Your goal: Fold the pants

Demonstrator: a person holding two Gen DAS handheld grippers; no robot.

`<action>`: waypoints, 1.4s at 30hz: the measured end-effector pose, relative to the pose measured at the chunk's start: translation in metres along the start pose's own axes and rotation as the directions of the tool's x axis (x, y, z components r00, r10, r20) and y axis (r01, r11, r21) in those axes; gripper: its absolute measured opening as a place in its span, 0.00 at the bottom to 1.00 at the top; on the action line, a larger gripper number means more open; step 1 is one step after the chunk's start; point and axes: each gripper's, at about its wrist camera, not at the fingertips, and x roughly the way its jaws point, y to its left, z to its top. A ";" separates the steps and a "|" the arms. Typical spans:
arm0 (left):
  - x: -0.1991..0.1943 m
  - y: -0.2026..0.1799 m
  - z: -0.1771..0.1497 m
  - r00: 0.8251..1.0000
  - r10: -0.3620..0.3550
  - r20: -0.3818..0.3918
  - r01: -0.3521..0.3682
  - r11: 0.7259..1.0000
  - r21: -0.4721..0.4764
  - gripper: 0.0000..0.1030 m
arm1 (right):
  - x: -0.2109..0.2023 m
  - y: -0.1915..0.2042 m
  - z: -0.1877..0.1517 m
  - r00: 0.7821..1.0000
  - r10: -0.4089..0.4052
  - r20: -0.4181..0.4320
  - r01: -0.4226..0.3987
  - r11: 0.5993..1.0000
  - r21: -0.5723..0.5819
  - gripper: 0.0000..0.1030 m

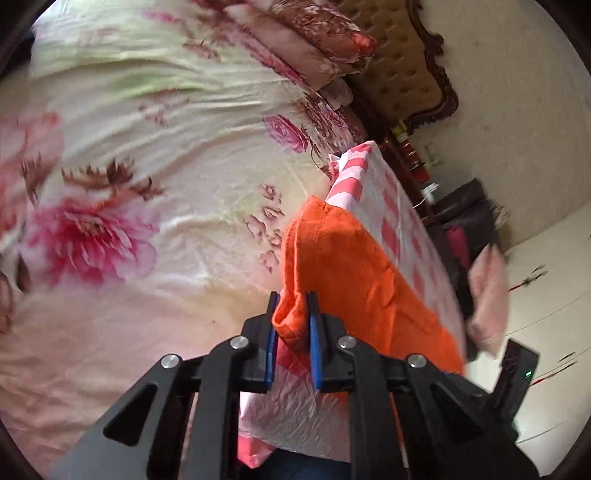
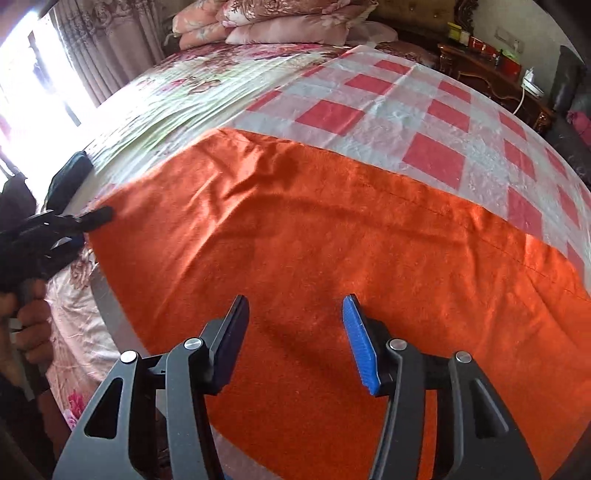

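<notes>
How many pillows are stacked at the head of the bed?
3 visible, in the right wrist view: the top one, one below it, one lower left. More may be hidden behind.

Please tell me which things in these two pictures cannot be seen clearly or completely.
- Orange pants: right wrist view, the lower and right picture edges cut them off, so the full shape is unknown.
- Left gripper: right wrist view, blurred; its pinch on the pants' edge shows only in the left wrist view.
- Nightstand items: too small to identify.
</notes>
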 end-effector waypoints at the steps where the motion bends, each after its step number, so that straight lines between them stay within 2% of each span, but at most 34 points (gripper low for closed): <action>1: -0.005 -0.017 0.001 0.998 0.063 0.012 -0.063 0.996 0.064 0.10 | 0.001 0.003 -0.001 1.000 -0.016 0.002 0.016 1.000 -0.019 0.51; 2: -0.008 -0.032 0.000 0.992 0.124 0.024 -0.126 0.985 0.117 0.09 | 0.002 0.008 -0.002 0.999 -0.033 0.001 0.033 0.998 -0.046 0.54; 4: -0.010 -0.057 -0.001 0.969 0.242 0.043 -0.246 0.949 0.197 0.09 | 0.005 0.018 -0.004 0.998 -0.063 -0.006 0.062 0.993 -0.099 0.61; 7: -0.005 -0.082 -0.004 0.933 0.353 0.070 -0.358 0.891 0.280 0.08 | 0.003 0.014 0.000 0.998 -0.057 -0.014 0.056 0.997 -0.057 0.61; 9: -0.003 -0.091 -0.008 0.919 0.384 0.083 -0.390 0.867 0.310 0.08 | -0.010 0.006 0.004 0.990 -0.123 0.061 0.124 0.992 -0.008 0.61; 11: -0.004 -0.097 -0.012 0.912 0.400 0.095 -0.408 0.851 0.333 0.08 | -0.014 0.005 0.007 0.981 -0.170 0.099 0.173 0.985 -0.023 0.61; 13: -0.004 -0.104 -0.016 0.899 0.425 0.104 -0.433 0.829 0.354 0.08 | 0.003 0.011 0.007 0.972 -0.229 0.059 0.235 0.965 -0.116 0.62; 15: -0.004 -0.111 -0.017 0.897 0.428 0.108 -0.436 0.821 0.368 0.08 | 0.007 0.011 0.008 0.962 -0.263 0.080 0.272 0.951 -0.145 0.67; 17: -0.009 -0.118 -0.018 0.895 0.429 0.123 -0.442 0.814 0.378 0.08 | 0.004 0.004 0.010 0.973 -0.220 0.064 0.226 0.969 -0.098 0.67; 19: -0.016 -0.122 -0.017 0.901 0.412 0.139 -0.433 0.820 0.375 0.08 | -0.004 -0.014 0.011 0.996 -0.075 0.052 0.074 0.997 0.025 0.68; 20: -0.020 -0.125 -0.017 0.903 0.400 0.154 -0.428 0.820 0.379 0.08 | -0.005 -0.023 0.013 0.999 0.000 0.040 -0.003 0.997 0.080 0.69; 21: -0.023 -0.129 -0.018 0.904 0.392 0.171 -0.427 0.817 0.388 0.08 | -0.003 -0.037 0.012 0.994 0.104 0.029 -0.107 0.980 0.169 0.69; 22: -0.026 -0.135 -0.020 0.901 0.388 0.194 -0.434 0.804 0.405 0.08 | -0.001 -0.050 0.012 0.982 0.189 0.019 -0.188 0.951 0.246 0.69; 23: -0.029 -0.142 -0.023 0.896 0.387 0.217 -0.444 0.789 0.426 0.08 | 0.001 -0.062 0.010 0.960 0.279 0.020 -0.270 0.908 0.320 0.69; 24: -0.030 -0.150 -0.027 0.892 0.382 0.240 -0.451 0.769 0.452 0.08 | 0.003 -0.076 0.008 0.923 0.383 0.036 -0.366 0.843 0.394 0.69; 25: -0.030 -0.160 -0.033 0.888 0.378 0.264 -0.461 0.744 0.485 0.08 | 0.004 -0.087 0.006 0.894 0.445 0.054 -0.422 0.794 0.438 0.69; 26: -0.029 -0.171 -0.039 0.882 0.377 0.282 -0.470 0.718 0.512 0.08 | 0.002 -0.090 0.004 0.876 0.478 0.067 -0.452 0.766 0.457 0.69; 27: -0.026 -0.182 -0.046 0.877 0.377 0.298 -0.481 0.688 0.543 0.08 | 0.001 -0.098 0.003 0.843 0.531 0.085 -0.502 0.722 0.476 0.70; 28: -0.020 -0.198 -0.057 0.872 0.376 0.314 -0.490 0.644 0.588 0.08 | 0.001 -0.102 0.003 0.817 0.570 0.093 -0.537 0.690 0.485 0.70; 30: -0.006 -0.221 -0.074 0.866 0.375 0.332 -0.498 0.575 0.649 0.08 | 0.001 -0.111 0.000 0.754 0.647 0.115 -0.604 0.614 0.508 0.70; 31: 0.003 -0.233 -0.082 0.866 0.371 0.335 -0.495 0.544 0.677 0.08 | 0.001 -0.117 -0.002 0.737 0.664 0.128 -0.619 0.586 0.523 0.70; 32: 0.010 -0.241 -0.088 0.868 0.368 0.334 -0.491 0.529 0.692 0.08 | -0.002 -0.122 -0.004 0.747 0.651 0.132 -0.610 0.593 0.527 0.71; 33: 0.016 -0.246 -0.090 0.870 0.367 0.328 -0.486 0.533 0.693 0.08 | -0.005 -0.125 -0.005 0.761 0.636 0.129 -0.597 0.609 0.522 0.71; 36: 0.013 -0.238 -0.077 0.886 0.355 0.299 -0.462 0.617 0.637 0.08 | -0.013 -0.136 -0.011 0.823 0.562 0.088 -0.526 0.692 0.494 0.71; 38: -0.003 -0.211 -0.055 0.893 0.357 0.275 -0.451 0.698 0.556 0.08 | -0.013 -0.135 -0.016 0.845 0.531 0.067 -0.495 0.728 0.475 0.71; 39: -0.014 -0.190 -0.041 0.912 0.331 0.241 -0.409 0.761 0.503 0.08 | -0.015 -0.132 -0.018 0.868 0.494 0.052 -0.462 0.765 0.449 0.71; 40: -0.024 -0.173 -0.030 0.925 0.305 0.227 -0.378 0.805 0.458 0.08 | -0.015 -0.129 -0.019 0.889 0.457 0.040 -0.429 0.799 0.421 0.71; 41: -0.034 -0.160 -0.021 0.929 0.280 0.241 -0.361 0.824 0.437 0.08 | -0.015 -0.122 -0.019 0.919 0.394 0.021 -0.373 0.850 0.371 0.71; 42: -0.044 -0.150 -0.014 0.930 0.242 0.276 -0.347 0.823 0.450 0.08 | -0.016 -0.114 -0.019 0.932 0.361 0.022 -0.348 0.878 0.327 0.71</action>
